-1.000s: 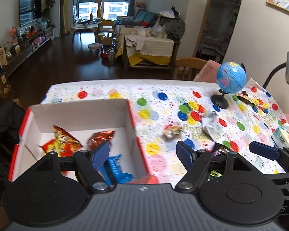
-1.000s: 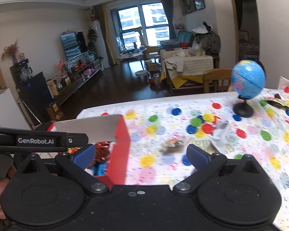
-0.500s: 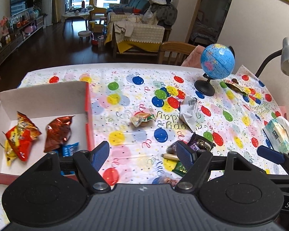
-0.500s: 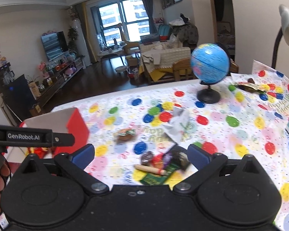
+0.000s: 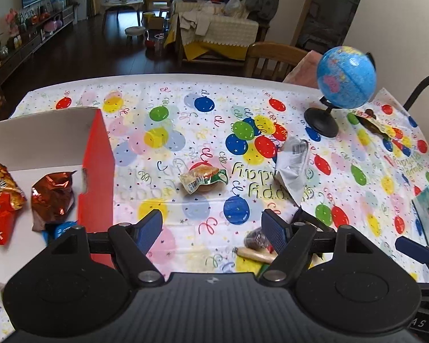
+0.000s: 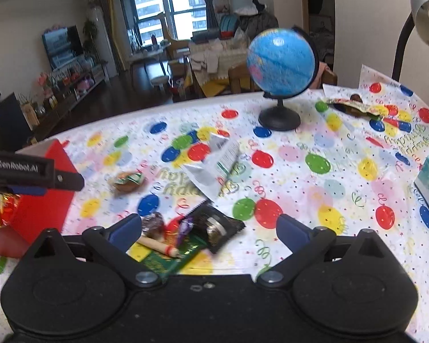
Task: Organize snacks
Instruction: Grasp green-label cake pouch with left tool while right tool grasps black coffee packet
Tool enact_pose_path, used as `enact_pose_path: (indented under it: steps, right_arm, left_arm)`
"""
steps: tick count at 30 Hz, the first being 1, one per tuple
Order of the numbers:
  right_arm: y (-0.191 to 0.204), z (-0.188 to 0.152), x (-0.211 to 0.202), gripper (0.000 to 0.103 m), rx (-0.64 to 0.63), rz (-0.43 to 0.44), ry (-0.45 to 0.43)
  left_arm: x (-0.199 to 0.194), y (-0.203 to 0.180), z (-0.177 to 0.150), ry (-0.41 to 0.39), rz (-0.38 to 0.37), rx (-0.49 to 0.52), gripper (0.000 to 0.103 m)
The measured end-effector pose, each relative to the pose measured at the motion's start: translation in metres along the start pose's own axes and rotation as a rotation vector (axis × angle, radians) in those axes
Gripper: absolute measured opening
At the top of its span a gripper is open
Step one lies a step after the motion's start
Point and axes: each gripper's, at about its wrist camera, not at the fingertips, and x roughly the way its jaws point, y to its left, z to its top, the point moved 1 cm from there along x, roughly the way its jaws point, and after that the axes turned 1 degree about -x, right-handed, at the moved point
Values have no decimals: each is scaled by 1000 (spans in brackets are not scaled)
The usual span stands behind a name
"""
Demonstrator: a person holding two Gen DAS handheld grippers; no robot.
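While both of my claws hang spread wide and empty over the tabletop [image 5: 186, 91], I read the scene from the nearest things outward. Between the blue ribbed pads of my right claw [image 6: 208, 227] lies a loose heap of snacks: a glossy black sachet [image 6: 217, 225], a flat green packet [image 6: 171, 260], a slim tan stick [image 6: 157, 245] with a red band and a crinkly dark foil sweet [image 6: 153, 224]. My left claw [image 5: 211, 225] hovers just left of that heap, beside the red cardboard box [image 5: 97, 171], whose white inside holds a shiny copper foil bag [image 5: 53, 197], a red-and-yellow bag [image 5: 3, 200] and a blue wrapper [image 5: 61, 228]. Farther out, a round bun in clear wrap [image 5: 204, 178] lies alone on the balloon-printed plastic cloth, with a crumpled silver pouch [image 5: 293, 165] to its right. Beyond stands a smooth blue globe [image 5: 346, 77] on a black dome base, a flattened wrapper [image 5: 373, 121] just past it.
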Motion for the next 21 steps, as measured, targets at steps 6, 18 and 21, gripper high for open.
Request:
enact_pose_path:
  steps: [6,18,21]
  right_arm:
    - [-16,-1,41,90,-18,-1,69]
    - [-22,-6,95,81,-128,17,162]
    - [-20,-4,103,81,-146,31,167]
  left_arm:
    - [33,-7,11,22,48,13,76]
    - [100,-13,25,130,132,77,76]
    - [114,-10,28,150,153,73,76]
